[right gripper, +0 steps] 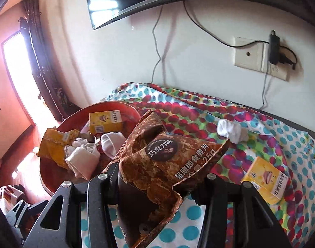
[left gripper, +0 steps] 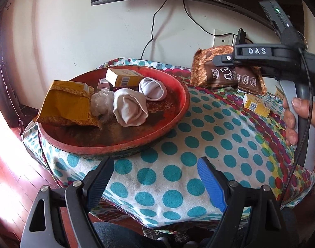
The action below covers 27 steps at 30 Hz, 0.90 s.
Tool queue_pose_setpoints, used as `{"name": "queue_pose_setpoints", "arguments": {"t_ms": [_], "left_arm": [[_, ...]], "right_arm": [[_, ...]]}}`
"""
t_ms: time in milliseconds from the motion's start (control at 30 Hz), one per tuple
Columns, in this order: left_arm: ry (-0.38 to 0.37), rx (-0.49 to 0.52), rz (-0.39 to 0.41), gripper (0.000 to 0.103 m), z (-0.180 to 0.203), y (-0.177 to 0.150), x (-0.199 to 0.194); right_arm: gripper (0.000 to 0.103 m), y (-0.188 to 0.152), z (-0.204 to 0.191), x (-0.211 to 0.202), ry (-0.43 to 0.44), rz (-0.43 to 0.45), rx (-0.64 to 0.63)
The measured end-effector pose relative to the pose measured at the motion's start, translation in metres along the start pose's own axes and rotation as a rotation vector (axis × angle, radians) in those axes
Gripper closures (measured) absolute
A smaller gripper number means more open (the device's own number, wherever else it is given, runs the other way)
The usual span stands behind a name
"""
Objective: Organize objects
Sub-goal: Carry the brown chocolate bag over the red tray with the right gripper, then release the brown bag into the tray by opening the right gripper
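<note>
In my left wrist view, the round red tray [left gripper: 178, 111] sat on the dotted cloth tabletop [left gripper: 198, 144], already crowded with a yellow crinkly packet [left gripper: 64, 103], a yellow cardboard box [left gripper: 124, 77] and two rolled white socks [left gripper: 129, 107]. My left gripper [left gripper: 155, 184] hung low near the tray's front rim, its fingers spread wide with nothing between them. Off to the right, my right gripper [left gripper: 225, 60] carried the brown chocolate snack packet [left gripper: 225, 74] in the air, above the cloth and just right of the tray.

In my right wrist view, the brown packet [right gripper: 167, 165] was pinched between my right fingers, which were pressed onto its crumpled lower part. It was floppy, so I thought it could slip or sag out if I tipped it. The tray [right gripper: 50, 177] was full on that side, so dropping the packet there might knock a sock over the rim. A loose white sock [right gripper: 231, 132] and another small yellow box [right gripper: 264, 179] waited on the cloth.
</note>
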State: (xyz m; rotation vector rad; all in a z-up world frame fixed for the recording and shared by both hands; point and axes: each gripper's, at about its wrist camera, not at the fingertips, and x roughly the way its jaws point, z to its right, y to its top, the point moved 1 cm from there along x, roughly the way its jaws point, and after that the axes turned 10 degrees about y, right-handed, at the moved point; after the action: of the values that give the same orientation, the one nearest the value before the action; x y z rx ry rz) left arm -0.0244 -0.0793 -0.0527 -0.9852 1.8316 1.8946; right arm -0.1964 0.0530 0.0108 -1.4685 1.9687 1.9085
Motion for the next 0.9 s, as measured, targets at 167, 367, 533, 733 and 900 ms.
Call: {"name": "queue_pose_setpoints", "arguments": {"t_ms": [167, 367, 533, 733, 900], "left_arm": [[0.019, -0.031, -0.008, 0.018, -0.013, 0.0, 0.0], [0.055, -0.081, -0.022, 0.018, -0.037, 0.002, 0.001], [0.072, -0.109, -0.033, 0.018, -0.052, 0.0, 0.003], [0.076, -0.117, -0.042, 0.018, -0.059, -0.001, 0.009], [0.07, -0.111, -0.047, 0.018, -0.058, -0.002, 0.012]], "right_arm": [[0.056, 0.018, -0.049, 0.033, 0.056, -0.043, -0.098], [0.056, 0.024, -0.093, 0.072, 0.114, -0.1, -0.17], [0.056, 0.027, -0.113, 0.092, 0.161, -0.127, -0.191], [0.056, 0.031, -0.124, 0.112, 0.166, -0.138, -0.184], [0.051, 0.024, -0.116, 0.146, 0.232, -0.245, -0.113]]}}
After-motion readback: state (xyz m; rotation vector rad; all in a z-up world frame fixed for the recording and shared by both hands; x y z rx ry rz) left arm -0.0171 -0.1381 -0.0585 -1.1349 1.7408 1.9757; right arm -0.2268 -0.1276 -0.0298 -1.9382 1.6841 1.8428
